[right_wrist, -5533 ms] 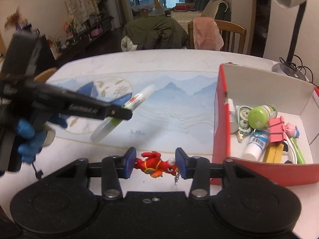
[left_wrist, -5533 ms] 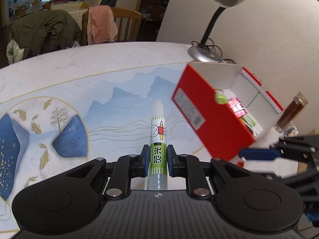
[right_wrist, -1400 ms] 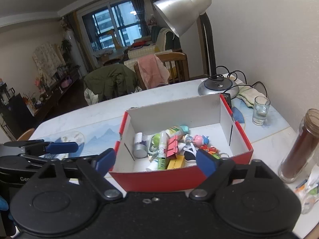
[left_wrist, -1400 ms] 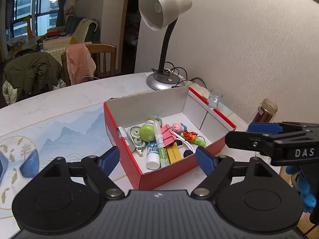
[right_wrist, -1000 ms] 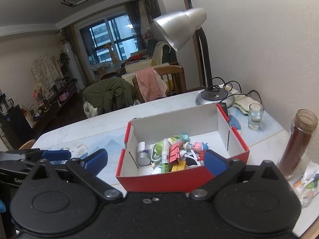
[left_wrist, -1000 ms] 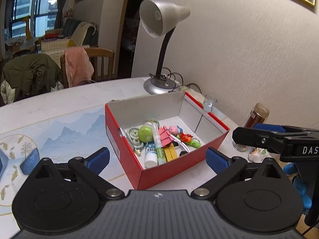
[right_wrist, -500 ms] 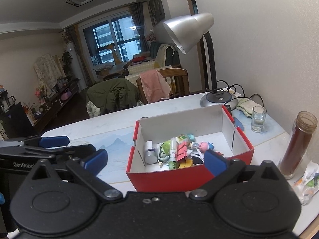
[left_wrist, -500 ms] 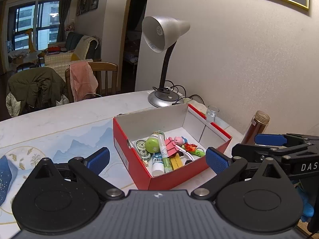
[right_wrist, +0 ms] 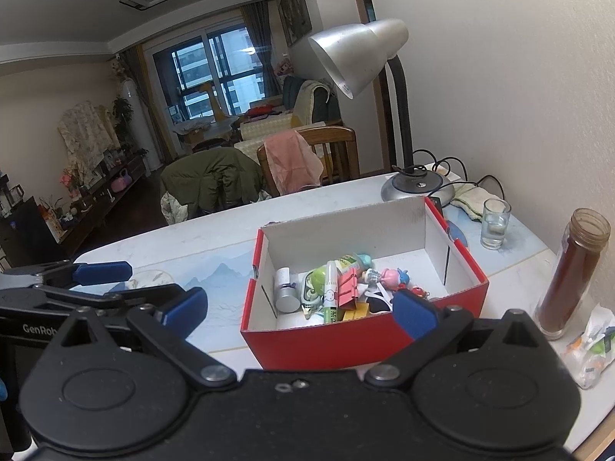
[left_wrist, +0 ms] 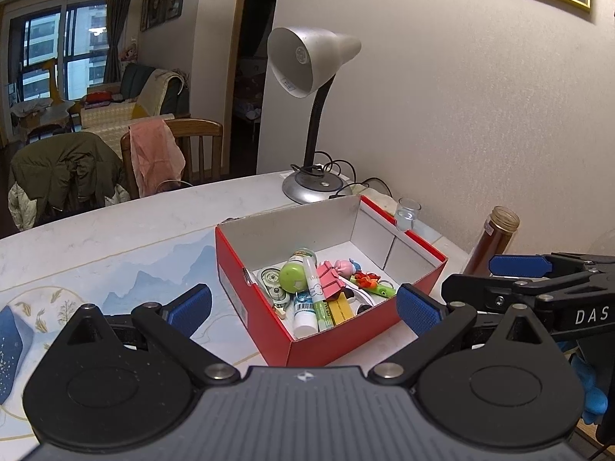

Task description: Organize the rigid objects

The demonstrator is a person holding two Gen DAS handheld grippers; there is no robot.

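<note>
— Red cardboard box [left_wrist: 346,340] with white walls stood on the pale marbled table [left_wrist: 115,226], and everything sat inside it: the white-capped green marker [left_wrist: 316,292], the little red toy figure [right_wrist: 417,292], the clips and tubes.

— And the tongs?

— Both empty. The left gripper [left_wrist: 303,307] had its blue pads spread wide, the right gripper [right_wrist: 300,307] likewise. Seconds earlier the left had pinched that marker and the right had straddled the red figure on the table; both had since pulled up and away from the box.

— So the sorting was done?

— Likely; I saw nothing loose on the table near the box.
</note>
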